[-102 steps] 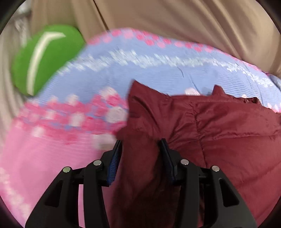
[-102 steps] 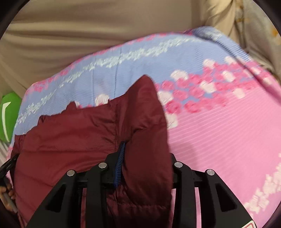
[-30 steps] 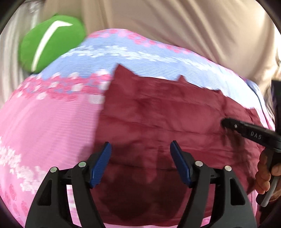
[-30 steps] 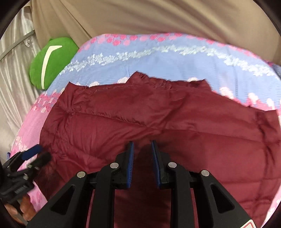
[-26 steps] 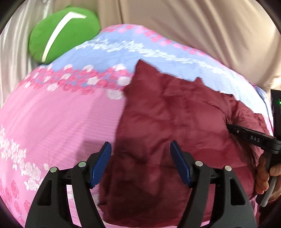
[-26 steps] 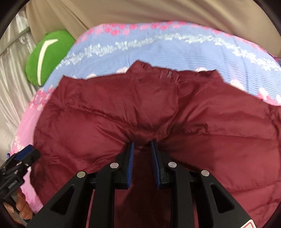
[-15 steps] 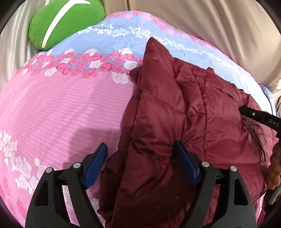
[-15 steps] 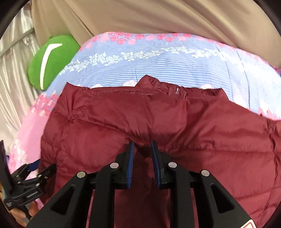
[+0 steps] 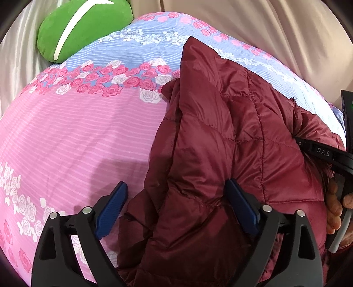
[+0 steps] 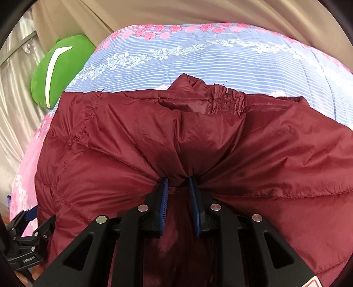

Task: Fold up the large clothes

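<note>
A dark red quilted down jacket point(image 9: 220, 141) lies on a bed with a pink and blue rose-print cover point(image 9: 77, 132). My left gripper point(image 9: 176, 198) is open, its blue pads wide apart, with the jacket's bunched left edge lying between them. In the right wrist view the jacket point(image 10: 264, 154) fills the frame, collar at the far side. My right gripper point(image 10: 178, 183) is shut on a pinch of the jacket's fabric, which puckers around the pads. The right gripper also shows at the right edge of the left wrist view point(image 9: 324, 152).
A green cushion point(image 9: 81, 28) with a white stripe lies at the bed's far left corner, also in the right wrist view point(image 10: 59, 68). Beige curtains point(image 10: 176, 11) hang behind the bed. Bare pink cover lies left of the jacket.
The left gripper let go of the jacket and opened, then came in low at its left edge. The right gripper stayed shut on the fabric and the jacket bunched up toward the right.
</note>
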A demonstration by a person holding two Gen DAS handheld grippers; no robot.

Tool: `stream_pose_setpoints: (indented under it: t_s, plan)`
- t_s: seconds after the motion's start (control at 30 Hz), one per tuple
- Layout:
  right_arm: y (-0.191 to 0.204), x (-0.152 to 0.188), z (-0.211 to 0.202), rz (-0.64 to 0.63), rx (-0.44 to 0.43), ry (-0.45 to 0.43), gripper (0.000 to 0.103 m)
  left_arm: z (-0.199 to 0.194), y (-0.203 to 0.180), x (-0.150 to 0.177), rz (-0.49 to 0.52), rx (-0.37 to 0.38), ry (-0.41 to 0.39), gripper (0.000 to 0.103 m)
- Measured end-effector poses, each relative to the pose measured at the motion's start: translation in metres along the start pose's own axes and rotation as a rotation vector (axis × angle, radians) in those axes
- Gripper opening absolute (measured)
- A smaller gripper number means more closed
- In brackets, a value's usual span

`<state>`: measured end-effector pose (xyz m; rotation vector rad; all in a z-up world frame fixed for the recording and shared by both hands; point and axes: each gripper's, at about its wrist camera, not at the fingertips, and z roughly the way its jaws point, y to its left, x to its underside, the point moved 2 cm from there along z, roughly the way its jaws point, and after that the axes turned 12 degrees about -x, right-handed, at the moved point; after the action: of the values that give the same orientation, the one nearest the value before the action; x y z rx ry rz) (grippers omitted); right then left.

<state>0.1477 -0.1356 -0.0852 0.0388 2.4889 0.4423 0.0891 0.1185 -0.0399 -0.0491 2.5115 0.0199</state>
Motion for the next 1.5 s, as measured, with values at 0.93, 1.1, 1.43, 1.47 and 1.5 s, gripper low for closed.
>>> stream_pose_setpoints:
  t_s: [0.93,1.1,1.43,1.47,1.5]
  plan:
    - [-0.001,0.001,-0.019,0.009,-0.035,-0.046,0.024,-0.068,-0.045,-0.028,0.047,0.142,-0.087,0.009]
    - [-0.006,0.011,-0.079,0.025,-0.075,-0.109,0.024,-0.098,-0.044,-0.035,0.046,0.188,-0.151,0.008]
    - [-0.067,-0.003,-0.068,0.119,-0.01,-0.102,0.025,-0.113,-0.022,-0.036,0.001,0.224,-0.186,0.008]
    - [-0.067,-0.006,-0.053,0.117,-0.028,-0.071,0.024,-0.111,-0.017,-0.034,-0.008,0.214,-0.178,0.008]
    - [-0.061,-0.008,-0.041,0.111,-0.058,-0.046,0.024,-0.109,-0.013,-0.032,-0.015,0.208,-0.172,0.008]
